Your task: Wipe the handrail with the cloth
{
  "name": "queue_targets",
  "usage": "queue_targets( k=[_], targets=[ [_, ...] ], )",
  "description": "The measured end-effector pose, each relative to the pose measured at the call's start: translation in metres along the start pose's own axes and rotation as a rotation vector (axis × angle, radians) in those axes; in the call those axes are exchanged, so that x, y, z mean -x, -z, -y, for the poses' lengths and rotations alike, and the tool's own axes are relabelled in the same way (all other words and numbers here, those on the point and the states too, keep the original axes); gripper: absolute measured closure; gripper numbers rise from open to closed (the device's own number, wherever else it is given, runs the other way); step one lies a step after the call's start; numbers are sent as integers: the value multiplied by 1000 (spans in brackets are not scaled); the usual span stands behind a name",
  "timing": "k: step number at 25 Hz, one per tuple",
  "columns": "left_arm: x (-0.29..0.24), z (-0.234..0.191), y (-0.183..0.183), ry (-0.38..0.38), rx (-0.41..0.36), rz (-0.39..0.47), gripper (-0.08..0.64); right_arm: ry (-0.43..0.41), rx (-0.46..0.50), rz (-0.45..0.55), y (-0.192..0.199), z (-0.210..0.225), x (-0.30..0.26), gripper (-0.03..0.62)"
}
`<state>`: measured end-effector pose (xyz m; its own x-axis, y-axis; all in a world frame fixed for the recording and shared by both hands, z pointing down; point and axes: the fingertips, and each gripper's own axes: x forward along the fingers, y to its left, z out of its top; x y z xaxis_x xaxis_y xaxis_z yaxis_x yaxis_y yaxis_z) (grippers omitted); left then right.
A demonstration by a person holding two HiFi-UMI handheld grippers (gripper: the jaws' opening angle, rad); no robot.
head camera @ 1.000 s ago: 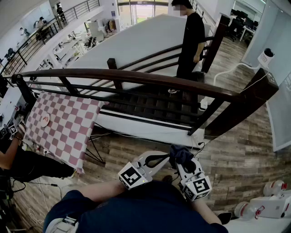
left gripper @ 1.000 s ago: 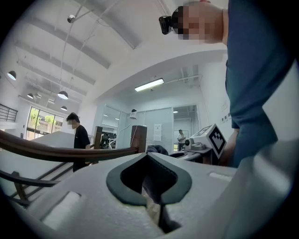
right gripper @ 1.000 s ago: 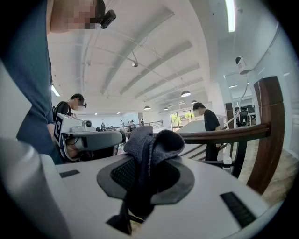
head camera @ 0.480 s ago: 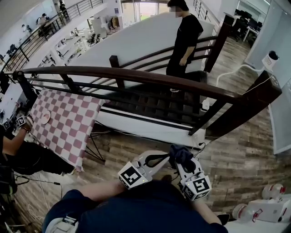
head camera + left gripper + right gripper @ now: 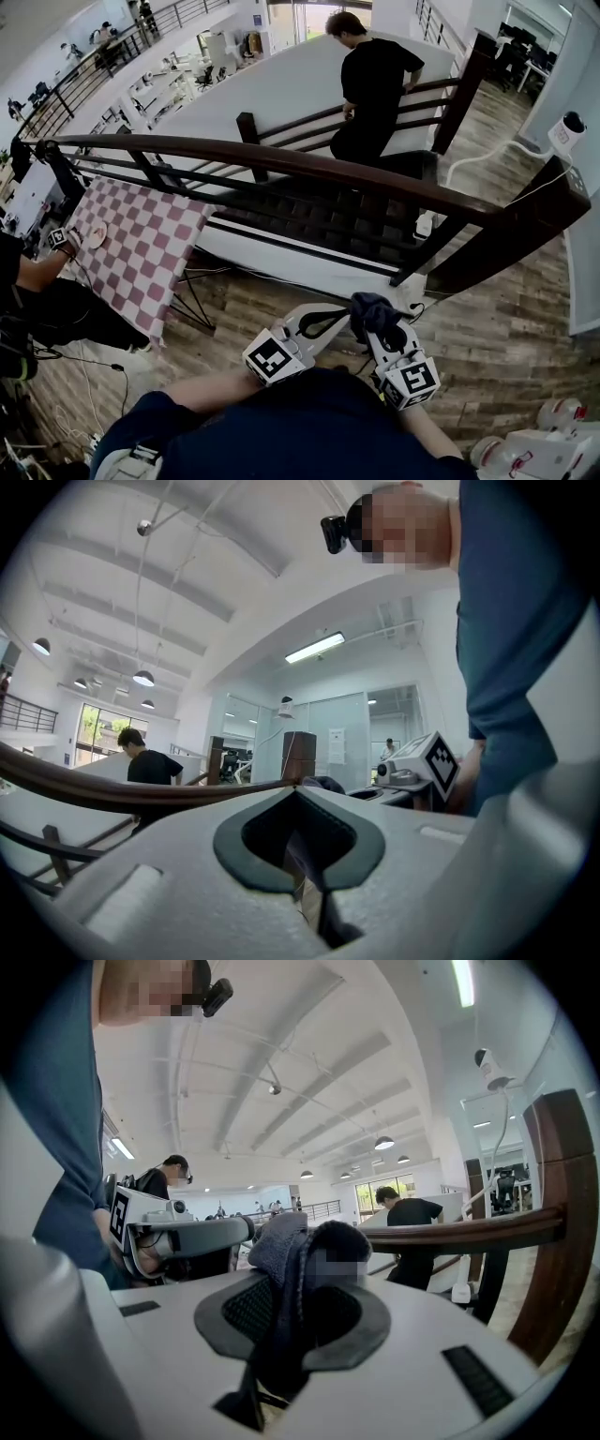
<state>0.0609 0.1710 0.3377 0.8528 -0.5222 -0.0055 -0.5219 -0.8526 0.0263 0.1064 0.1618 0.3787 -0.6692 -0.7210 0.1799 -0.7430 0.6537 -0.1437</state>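
Right tongs [image 5: 302, 1279] were clamped on the dark cloth [image 5: 281, 1241], which was bunched up and stuck out past the tips. Left tongs [image 5: 298, 797] had the jaws together, pads touching, tip just beside the cloth. Both were held near, close to the body, over the wood floor [image 5: 506, 328]. The cloth was well apart from the handrail [image 5: 281, 159], a dark wooden rail that ran from far left to the post at right. A desk [image 5: 141, 253] with a red-and-white checked cover stood at left below the rail. A person in black [image 5: 373, 80] was on the stairs, far side.
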Motion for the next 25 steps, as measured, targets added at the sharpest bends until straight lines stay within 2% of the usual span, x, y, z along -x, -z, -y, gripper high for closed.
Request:
queue_targets(
  k=[4,7,9,13,19,25],
  targets=[
    [-18,-14,-1,-70,33,28,565,-18,4,-20,7,25,-2,502],
    [-26,-28,5,-81,25,23,565,-20,-5,-28,8,39,-11,502],
    [-31,-40,7,-71,30,15,565,-10,-10,-40,9,47,-20,502],
    [-39,-80,11,-46,86,16,564,34,-10,-47,0,61,-59,502],
    [-42,-142,13,36,107,38,565,121,-18,-60,-6,74,-119,502],
    [-56,-179,22,103,127,19,565,219,-41,-54,-7,102,-155,501]
  ],
)
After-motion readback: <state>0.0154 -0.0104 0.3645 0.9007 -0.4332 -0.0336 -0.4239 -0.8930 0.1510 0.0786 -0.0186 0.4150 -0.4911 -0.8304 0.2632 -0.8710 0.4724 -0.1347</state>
